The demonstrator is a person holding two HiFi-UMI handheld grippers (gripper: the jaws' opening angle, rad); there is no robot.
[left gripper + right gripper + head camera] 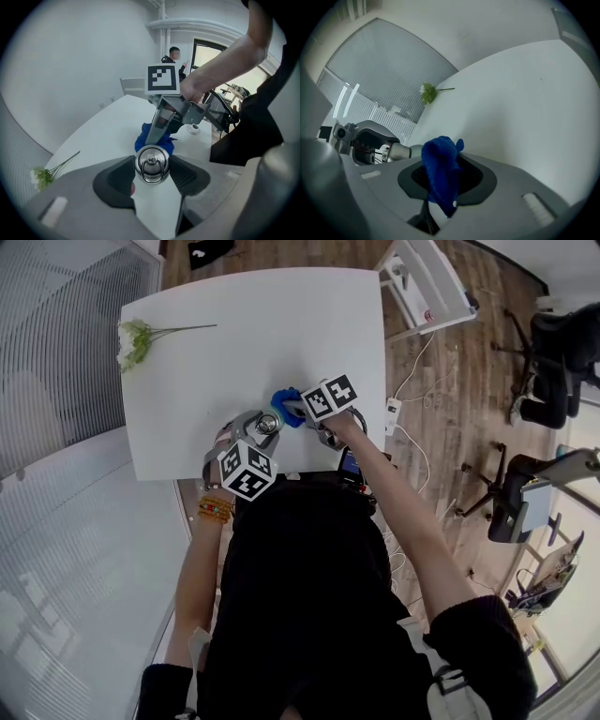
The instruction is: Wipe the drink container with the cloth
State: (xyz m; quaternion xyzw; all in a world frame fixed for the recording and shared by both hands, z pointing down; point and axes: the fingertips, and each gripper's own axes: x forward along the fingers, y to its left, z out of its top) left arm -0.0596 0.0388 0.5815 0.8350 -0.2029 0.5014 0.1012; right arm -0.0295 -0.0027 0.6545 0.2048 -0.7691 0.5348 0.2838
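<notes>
Holding both arms out over the near edge of the white table (pixel 281 324), about mid-edge. Running the left forearm (pixel 192 577) straight forward beside the torso, beaded bracelets (pixel 216 509) at the wrist. Reaching the right forearm (pixel 408 512) in diagonally from the right, elbow nearly straight.

Clenching the left gripper (pixel 152 174) on the drink container (pixel 152 163), one dark pad pressing each side of the silver body just under the cap. Pointing the cap end, with its metal ring, back at the left gripper view and up toward the head view. Putting the long axis roughly along the jaws, base end away from the camera and hidden behind the cap. Not resolving whether the base is touching the table.

Pinching the blue cloth (pixel 440 171) in the right gripper (pixel 443 185), jaws closed down on it, bunched cloth sticking out past the pads. Angling that gripper in from the right, across the left gripper's line, tips just beyond the container. Bringing the cloth up against the container's far side, touching or just beside, not separable here.

Leaving a white-headed flower (pixel 136 338) lying near the far left corner, stem pointing toward the right edge.
</notes>
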